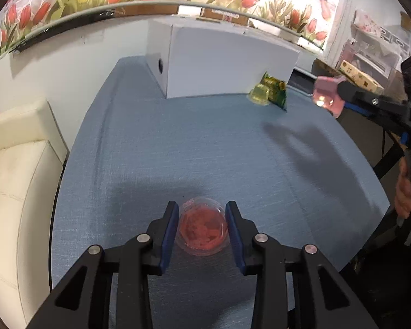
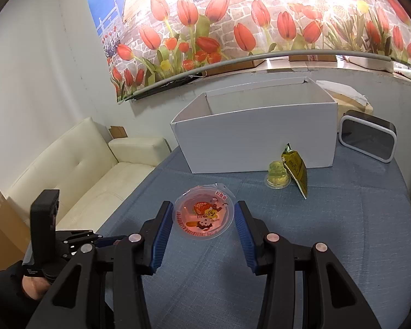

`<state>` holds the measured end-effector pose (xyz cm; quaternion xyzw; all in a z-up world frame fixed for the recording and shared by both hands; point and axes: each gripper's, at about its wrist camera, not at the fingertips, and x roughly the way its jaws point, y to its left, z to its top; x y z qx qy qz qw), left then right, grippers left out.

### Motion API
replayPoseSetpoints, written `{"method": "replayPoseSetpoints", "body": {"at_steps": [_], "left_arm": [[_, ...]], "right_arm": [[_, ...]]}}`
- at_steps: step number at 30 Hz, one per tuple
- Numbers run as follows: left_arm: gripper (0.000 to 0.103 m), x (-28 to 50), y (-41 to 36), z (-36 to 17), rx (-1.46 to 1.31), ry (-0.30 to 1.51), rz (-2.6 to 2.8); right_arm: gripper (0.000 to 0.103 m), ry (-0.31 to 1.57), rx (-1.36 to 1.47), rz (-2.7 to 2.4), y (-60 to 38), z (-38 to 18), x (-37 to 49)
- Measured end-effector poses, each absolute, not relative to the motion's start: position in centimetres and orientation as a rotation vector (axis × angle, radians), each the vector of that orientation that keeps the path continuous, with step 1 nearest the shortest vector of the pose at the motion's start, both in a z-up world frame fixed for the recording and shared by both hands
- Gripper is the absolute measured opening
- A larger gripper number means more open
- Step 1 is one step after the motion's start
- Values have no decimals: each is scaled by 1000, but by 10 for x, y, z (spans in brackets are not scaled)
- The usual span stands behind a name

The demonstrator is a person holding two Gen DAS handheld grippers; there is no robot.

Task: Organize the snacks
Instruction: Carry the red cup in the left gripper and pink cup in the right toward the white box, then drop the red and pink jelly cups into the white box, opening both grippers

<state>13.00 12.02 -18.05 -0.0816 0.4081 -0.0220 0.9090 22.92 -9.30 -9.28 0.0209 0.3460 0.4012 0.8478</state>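
Observation:
My left gripper [image 1: 202, 223] is shut on a red jelly cup [image 1: 202, 226] turned bottom-up, low over the blue tablecloth [image 1: 178, 142]. My right gripper [image 2: 204, 219] is shut on a pink jelly cup [image 2: 203, 215] with a strawberry lid, held in the air; the left wrist view shows this gripper [image 1: 330, 93] and the pink cup [image 1: 327, 96] at the right, above the table edge. A yellow jelly cup [image 2: 277, 176] and a green-yellow snack packet [image 2: 296, 168] lie in front of the open white box [image 2: 257, 134]. The box's inside is mostly hidden.
A cream sofa [image 2: 90, 159] stands left of the table. A grey-and-white appliance [image 2: 368, 138] sits right of the box. A tulip mural [image 2: 260, 24] covers the back wall. Shelves with boxes [image 1: 370, 54] are at the far right.

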Motion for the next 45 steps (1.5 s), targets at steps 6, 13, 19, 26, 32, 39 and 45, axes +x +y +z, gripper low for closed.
{"method": "replayPoseSetpoints", "body": {"at_steps": [6, 13, 19, 26, 32, 39, 45], "left_arm": [[35, 132, 114, -167, -139, 803, -75], [36, 135, 110, -185, -117, 857, -68], [56, 130, 112, -192, -118, 867, -39], [35, 123, 113, -189, -132, 824, -50], [35, 116, 107, -179, -106, 789, -61], [35, 138, 104, -140, -98, 707, -93], [35, 185, 100, -83, -79, 612, -118]], "right_arm": [[50, 728, 51, 843, -95, -93, 230], [50, 728, 54, 840, -98, -93, 229], [50, 730, 55, 842, -99, -94, 229], [50, 735, 56, 839, -98, -96, 228], [50, 728, 61, 837, -99, -95, 227], [50, 715, 47, 838, -97, -88, 232], [50, 664, 29, 818, -93, -64, 253]]}}
